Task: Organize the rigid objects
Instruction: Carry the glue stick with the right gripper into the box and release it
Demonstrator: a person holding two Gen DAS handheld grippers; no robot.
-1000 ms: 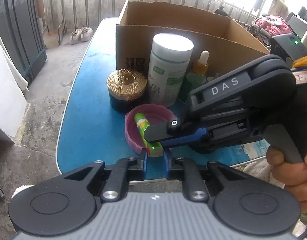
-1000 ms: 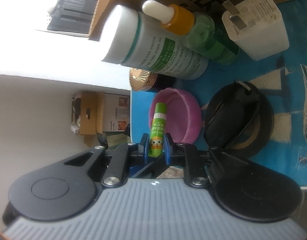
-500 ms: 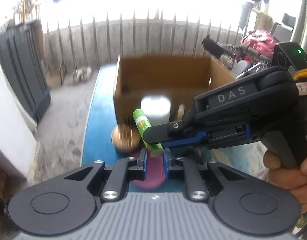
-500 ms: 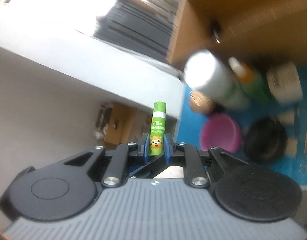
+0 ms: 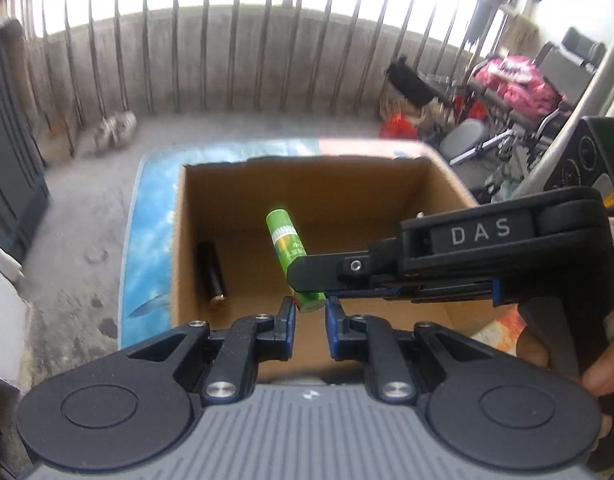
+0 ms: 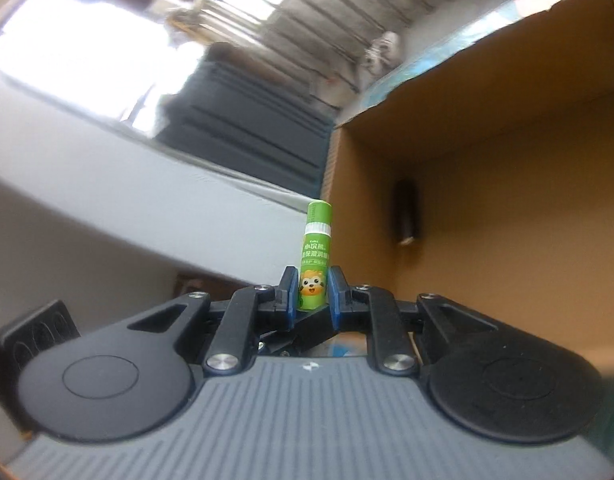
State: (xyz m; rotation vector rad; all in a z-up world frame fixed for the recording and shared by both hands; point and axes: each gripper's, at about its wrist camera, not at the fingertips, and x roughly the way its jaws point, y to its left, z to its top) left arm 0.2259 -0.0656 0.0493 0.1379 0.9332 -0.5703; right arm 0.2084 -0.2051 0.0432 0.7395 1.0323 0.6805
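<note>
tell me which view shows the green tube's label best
The right wrist view: the green tube stands upright in the right claw, label and cartoon face toward the camera. The left wrist view shows the tube tilted above the box, its middle hidden by the claw.

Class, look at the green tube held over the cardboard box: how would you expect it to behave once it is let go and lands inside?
The green tube looks stiff: the right hand-held gripper pinches it without denting it. Being round and slim, it would probably roll on the cardboard box floor. It will likely end up lying flat, like the black tube there.
</note>
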